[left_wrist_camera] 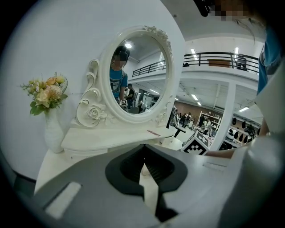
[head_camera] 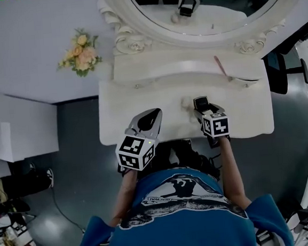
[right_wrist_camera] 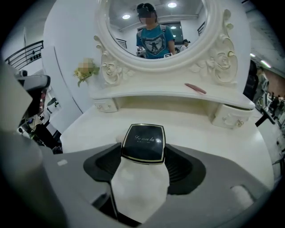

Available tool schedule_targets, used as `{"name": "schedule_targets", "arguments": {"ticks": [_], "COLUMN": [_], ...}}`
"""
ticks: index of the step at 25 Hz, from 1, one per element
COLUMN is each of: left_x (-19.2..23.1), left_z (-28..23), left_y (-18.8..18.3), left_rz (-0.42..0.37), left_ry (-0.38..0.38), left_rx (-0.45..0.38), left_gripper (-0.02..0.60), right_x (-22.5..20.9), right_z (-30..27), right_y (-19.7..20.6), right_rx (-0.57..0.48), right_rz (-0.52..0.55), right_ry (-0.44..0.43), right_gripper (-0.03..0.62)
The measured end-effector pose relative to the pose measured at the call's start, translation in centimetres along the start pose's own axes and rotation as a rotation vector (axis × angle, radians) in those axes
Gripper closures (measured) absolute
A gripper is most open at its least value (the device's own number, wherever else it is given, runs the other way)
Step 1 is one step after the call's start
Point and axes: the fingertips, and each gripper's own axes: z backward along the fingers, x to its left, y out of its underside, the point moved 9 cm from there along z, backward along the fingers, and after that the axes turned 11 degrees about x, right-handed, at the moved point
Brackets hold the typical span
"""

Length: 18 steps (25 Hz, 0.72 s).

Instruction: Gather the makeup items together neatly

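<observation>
While the right gripper (right_wrist_camera: pixel 143 155) grasps the probably rigid, slick compact (right_wrist_camera: pixel 143 140) by its sides, the left gripper (left_wrist_camera: pixel 143 149) sits clenched, empty.

I see a white dressing table (head_camera: pixel 250 118) with a carved oval mirror (head_camera: pixel 214 18) against a pale wall (head_camera: pixel 18 46), dark grey floor (head_camera: pixel 77 169) beneath, and flowers (head_camera: pixel 81 53) in what may be a white vase (left_wrist_camera: pixel 52 131) beside it.
</observation>
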Motion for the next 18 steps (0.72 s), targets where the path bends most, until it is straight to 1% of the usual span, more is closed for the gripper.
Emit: {"name": "schedule_targets", "arguments": {"ticks": [9,15,18], "left_x": [-2.7,-3.5,-3.5], "left_z": [-1.1,-1.2,-1.2], "left_y": [-0.4,-0.1,-0.1], "left_rz": [-0.011,-0.011,-0.005], "left_ry": [-0.028,-0.049,-0.058], "left_rx": [0.013,0.032,0.032], "left_gripper": [0.568,0.568,0.568], "right_x": [-3.4,-4.7,-4.8], "right_z": [-1.7,-2.9,-3.2], "right_y": [1.4,2.2,2.5], "right_rx": [0.043,0.072,0.065], "right_rz": [-0.095,-0.18,-0.189], "right_ry": [0.03,0.067,0.091], "right_gripper": [0.287,0.287,0.287]}}
